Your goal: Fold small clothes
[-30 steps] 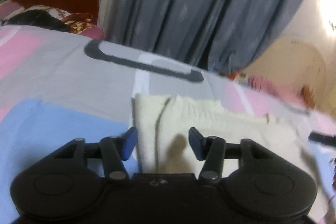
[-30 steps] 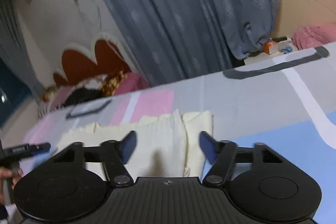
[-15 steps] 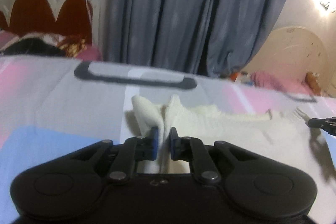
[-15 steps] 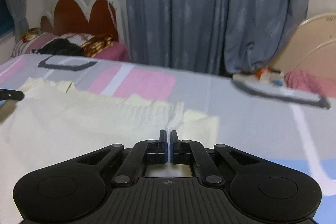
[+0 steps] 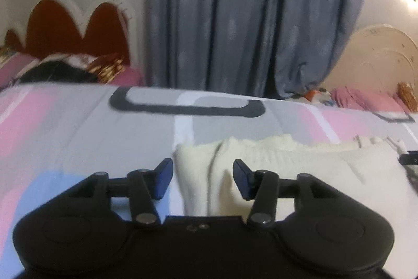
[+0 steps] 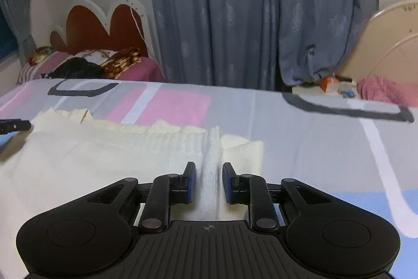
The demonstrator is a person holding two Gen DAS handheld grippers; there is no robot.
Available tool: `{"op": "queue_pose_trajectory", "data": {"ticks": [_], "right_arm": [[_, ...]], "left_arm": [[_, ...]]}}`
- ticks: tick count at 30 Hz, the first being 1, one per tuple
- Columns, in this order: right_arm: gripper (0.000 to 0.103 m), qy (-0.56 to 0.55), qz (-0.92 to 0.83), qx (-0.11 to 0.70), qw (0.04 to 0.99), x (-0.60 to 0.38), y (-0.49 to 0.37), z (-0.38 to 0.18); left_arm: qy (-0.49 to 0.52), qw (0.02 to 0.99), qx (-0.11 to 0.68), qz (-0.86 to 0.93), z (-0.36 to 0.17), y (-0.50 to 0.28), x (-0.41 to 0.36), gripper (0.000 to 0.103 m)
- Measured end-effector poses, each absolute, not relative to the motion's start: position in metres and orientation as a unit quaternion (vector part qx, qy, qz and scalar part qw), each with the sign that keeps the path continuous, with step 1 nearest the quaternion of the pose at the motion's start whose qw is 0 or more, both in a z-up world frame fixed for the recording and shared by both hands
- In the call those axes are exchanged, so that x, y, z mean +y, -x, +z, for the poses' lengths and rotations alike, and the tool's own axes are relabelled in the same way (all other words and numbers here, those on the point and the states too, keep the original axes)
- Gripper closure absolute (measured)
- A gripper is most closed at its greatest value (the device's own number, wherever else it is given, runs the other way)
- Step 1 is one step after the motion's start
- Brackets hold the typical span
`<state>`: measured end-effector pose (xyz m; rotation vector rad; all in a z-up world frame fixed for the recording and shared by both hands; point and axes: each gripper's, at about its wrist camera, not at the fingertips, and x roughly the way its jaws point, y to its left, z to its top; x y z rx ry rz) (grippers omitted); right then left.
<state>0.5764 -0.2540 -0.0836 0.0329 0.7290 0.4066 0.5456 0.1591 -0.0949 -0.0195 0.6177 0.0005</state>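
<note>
A cream ribbed knit garment point(image 6: 109, 156) is spread flat on the patterned bed point(image 6: 300, 137). Both left tongs point(image 5: 202, 179) and right tongs point(image 6: 208, 181) are opening, a raised fold between each, unpressed.

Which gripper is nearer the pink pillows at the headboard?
Left. The left gripper is over the cream garment's end toward the pillows; the right gripper, jaws opening, is over the far end.

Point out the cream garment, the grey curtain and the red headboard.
cream garment point(image 6: 117, 161), right wrist view, on its flat middle.
grey curtain point(image 6: 222, 17), right wrist view, on its hanging folds.
red headboard point(image 5: 60, 28), left wrist view, on its red panel.
</note>
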Motion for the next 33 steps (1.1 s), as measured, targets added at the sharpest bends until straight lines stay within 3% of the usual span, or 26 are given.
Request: {"op": "queue_pose_trajectory", "data": {"ticks": [2,5,7,8,10,15,20,21,23,24,25,26,27,28,29,31,32,33], "right_arm": [[0.081,-0.014,0.203,0.357,0.911,-0.255,-0.578,-0.085],[0.082,-0.005,0.206,0.359,0.91,-0.25,-0.578,-0.085],[0.086,0.007,0.208,0.353,0.912,-0.248,-0.577,-0.084],[0.095,0.013,0.209,0.352,0.912,-0.247,-0.576,-0.084],[0.1,0.024,0.21,0.344,0.915,-0.245,-0.573,-0.083],[0.101,0.021,0.192,0.288,0.938,-0.253,-0.563,-0.066],[0.101,0.036,0.177,0.32,0.93,-0.244,-0.579,-0.082],[0.101,0.046,0.178,0.348,0.919,-0.238,-0.584,-0.091],[0.099,0.064,0.17,0.343,0.922,-0.231,-0.581,-0.096],[0.097,0.069,0.157,0.344,0.923,-0.229,-0.579,-0.092],[0.08,0.069,0.139,0.338,0.928,-0.227,-0.574,-0.084],[0.052,0.06,0.137,0.321,0.935,-0.228,-0.566,-0.076],[0.042,0.038,0.16,0.292,0.942,-0.228,-0.556,-0.066],[0.036,0.029,0.18,0.284,0.941,-0.221,-0.55,-0.061],[0.036,0.03,0.197,0.286,0.937,-0.211,-0.548,-0.058],[0.04,0.04,0.239,0.291,0.926,-0.182,-0.546,-0.057],[0.064,0.045,0.255,0.299,0.918,-0.169,-0.547,-0.058],[0.08,0.05,0.266,0.316,0.909,-0.156,-0.549,-0.061]], "left_arm": [[-0.019,0.952,0.305,-0.011,-0.095,-0.553,0.15,0.059],[-0.042,0.941,0.335,-0.025,-0.105,-0.565,0.142,0.073],[-0.049,0.935,0.349,-0.036,-0.112,-0.568,0.14,0.094],[-0.056,0.936,0.345,-0.039,-0.113,-0.567,0.137,0.101],[-0.064,0.945,0.318,-0.032,-0.108,-0.56,0.133,0.101],[-0.043,0.962,0.267,-0.024,-0.096,-0.556,0.132,0.101],[-0.046,0.942,0.333,-0.013,-0.118,-0.585,0.13,0.1],[-0.048,0.941,0.334,-0.011,-0.122,-0.586,0.13,0.097],[-0.055,0.943,0.327,0.021,-0.117,-0.581,0.127,0.076],[-0.056,0.944,0.322,0.037,-0.11,-0.576,0.125,0.052],[-0.056,0.951,0.301,0.04,-0.101,-0.565,0.121,0.034],[-0.052,0.962,0.266,0.028,-0.092,-0.551,0.115,0.025],[-0.052,0.969,0.24,-0.002,-0.085,-0.539,0.105,0.009],[-0.057,0.969,0.236,-0.034,-0.082,-0.535,0.092,0.003],[-0.062,0.966,0.244,-0.062,-0.081,-0.536,0.076,0.006],[-0.076,0.956,0.268,-0.087,-0.087,-0.543,0.051,0.023],[-0.079,0.951,0.283,-0.094,-0.092,-0.547,0.043,0.028],[-0.078,0.947,0.296,-0.101,-0.098,-0.551,0.04,0.03]]}}
